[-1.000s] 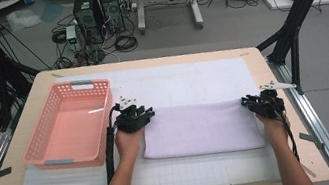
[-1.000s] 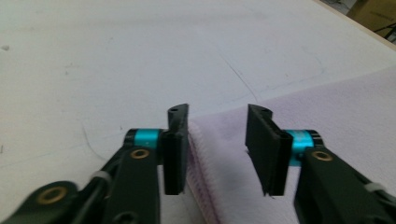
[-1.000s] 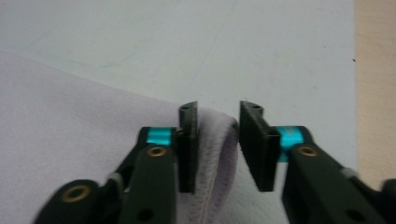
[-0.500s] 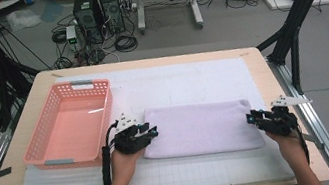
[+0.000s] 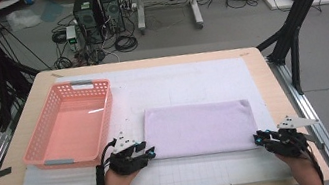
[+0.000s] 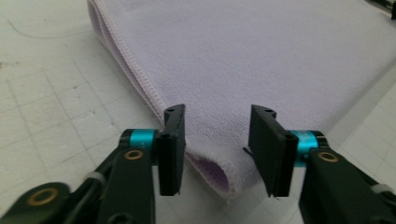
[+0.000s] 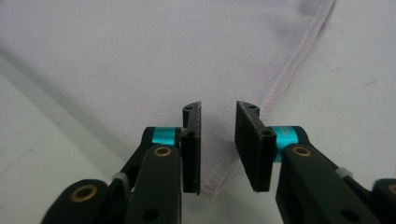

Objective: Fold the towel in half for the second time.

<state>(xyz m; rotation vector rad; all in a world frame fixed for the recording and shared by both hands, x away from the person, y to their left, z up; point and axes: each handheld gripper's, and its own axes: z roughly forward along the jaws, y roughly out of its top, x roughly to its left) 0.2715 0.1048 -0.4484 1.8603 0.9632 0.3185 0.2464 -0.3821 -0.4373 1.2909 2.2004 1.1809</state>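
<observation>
A folded lavender towel (image 5: 199, 127) lies flat on the white mat. My left gripper (image 5: 149, 151) is at its near left corner. In the left gripper view the rolled corner of the towel (image 6: 257, 56) sits between the jaws of the left gripper (image 6: 217, 140), which have just been opening and do not press it. My right gripper (image 5: 260, 138) is at the near right corner. Its jaws have just been closing, and in the right gripper view the right gripper (image 7: 218, 140) still shows a gap, with the stitched towel (image 7: 140, 56) corner in it.
A pink plastic basket (image 5: 106, 107) stands empty at the left of the white gridded mat (image 5: 191, 83). The wooden table's edge (image 5: 261, 76) runs close on the right. Computers, cables and boxes sit on the floor beyond.
Both hands have drawn back from the towel's far corners along its short sides to its near corners. The towel itself has not shifted.
</observation>
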